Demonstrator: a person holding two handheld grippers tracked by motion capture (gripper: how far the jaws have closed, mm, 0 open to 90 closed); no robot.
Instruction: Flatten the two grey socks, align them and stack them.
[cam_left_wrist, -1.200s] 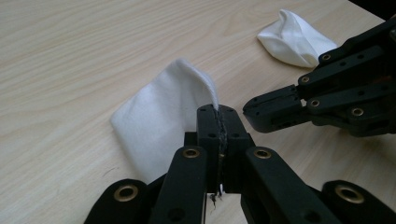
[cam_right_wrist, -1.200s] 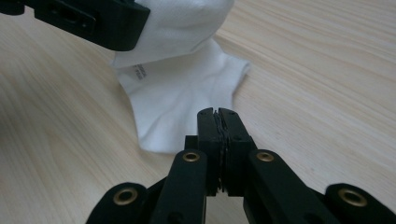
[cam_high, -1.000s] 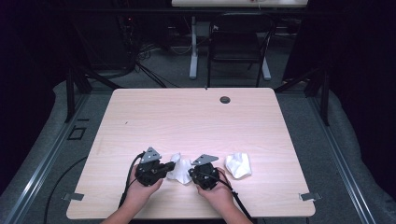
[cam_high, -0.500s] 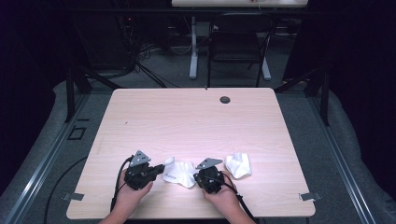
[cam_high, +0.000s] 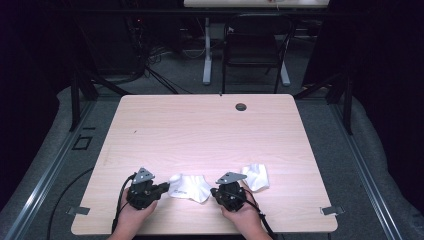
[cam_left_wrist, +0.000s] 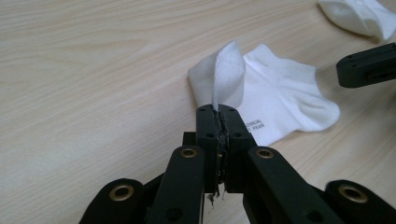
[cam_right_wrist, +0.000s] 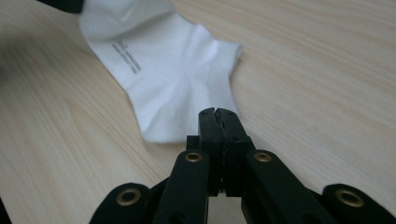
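Note:
A white ankle sock (cam_high: 190, 186) lies flat near the table's front edge, with small grey print on it (cam_left_wrist: 280, 98). My left gripper (cam_high: 166, 188) is at its left end, shut on a raised fold of the cuff (cam_left_wrist: 217, 110). My right gripper (cam_high: 214, 192) is at the sock's right end, jaws shut just over the edge of the sock (cam_right_wrist: 177, 88); the sock lies flat there and I see no cloth between the jaws (cam_right_wrist: 217, 114). A second white sock (cam_high: 255, 176), crumpled, lies to the right of my right gripper, and at the top right in the left gripper view (cam_left_wrist: 359, 16).
The light wood table (cam_high: 210, 135) has a round cable hole (cam_high: 241, 106) near its far edge. A black chair (cam_high: 255, 50) and desk legs stand on the floor beyond. The right gripper's jaw (cam_left_wrist: 369, 65) hangs at the right edge of the left gripper view.
Both grippers have drawn back toward the front edge. The left one moved left with the cuff, and the right one shifted slightly right, so the sock now lies spread between them.

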